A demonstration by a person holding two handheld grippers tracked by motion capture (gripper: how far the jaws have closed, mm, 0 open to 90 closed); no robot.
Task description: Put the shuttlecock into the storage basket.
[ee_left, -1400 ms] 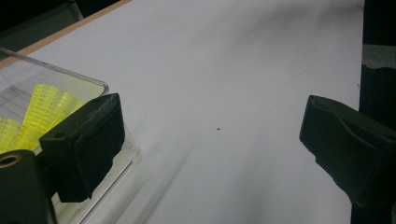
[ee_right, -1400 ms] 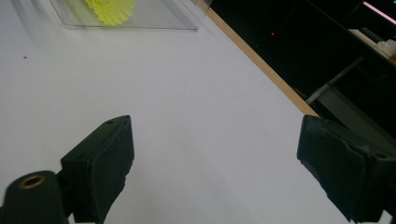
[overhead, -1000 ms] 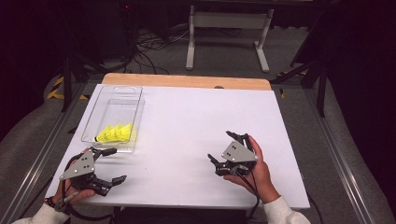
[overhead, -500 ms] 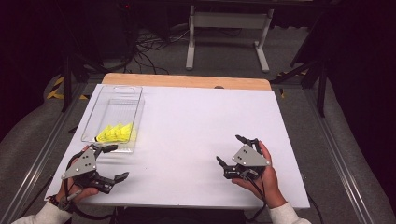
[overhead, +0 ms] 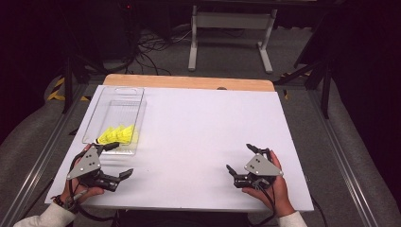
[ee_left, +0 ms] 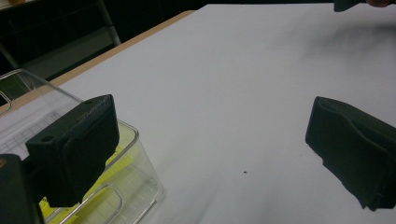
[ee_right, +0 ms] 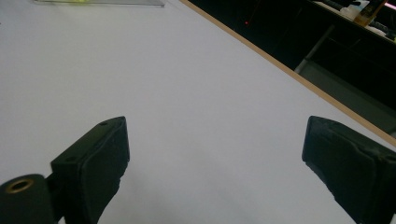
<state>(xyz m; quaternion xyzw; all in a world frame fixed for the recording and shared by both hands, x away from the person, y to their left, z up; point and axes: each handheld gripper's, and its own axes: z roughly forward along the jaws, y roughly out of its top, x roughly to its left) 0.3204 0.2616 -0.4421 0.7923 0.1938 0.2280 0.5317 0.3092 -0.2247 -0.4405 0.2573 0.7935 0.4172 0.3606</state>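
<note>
White surface: we work over a white-topped table [overhead: 198, 137] with a bare wooden strip along its far edge.
Clear box: a transparent plastic rectangular bin [overhead: 115, 118] sits near our left edge of the table, its long side running away from us.
Yellow pieces: a small heap of bright yellow pointed pieces [overhead: 116, 135] lies inside the bin, at its near end; what they are, we cannot tell.
Left tool: our left gripper [overhead: 116, 161] is at the near left corner, held in our left hand [overhead: 78, 189], jaws spread wide with nothing between them.
Bin to left tool: the bin's near end lies just beyond the left gripper; in the left gripper view one jaw overlaps the bin's corner [ee_left: 135, 140], with yellow showing through the wall, while the other jaw stands over bare table.
Right tool: our right gripper [overhead: 241, 161], in our right hand [overhead: 274, 189], is at the near right, well apart from the bin, jaws wide and empty over bare white tabletop.
</note>
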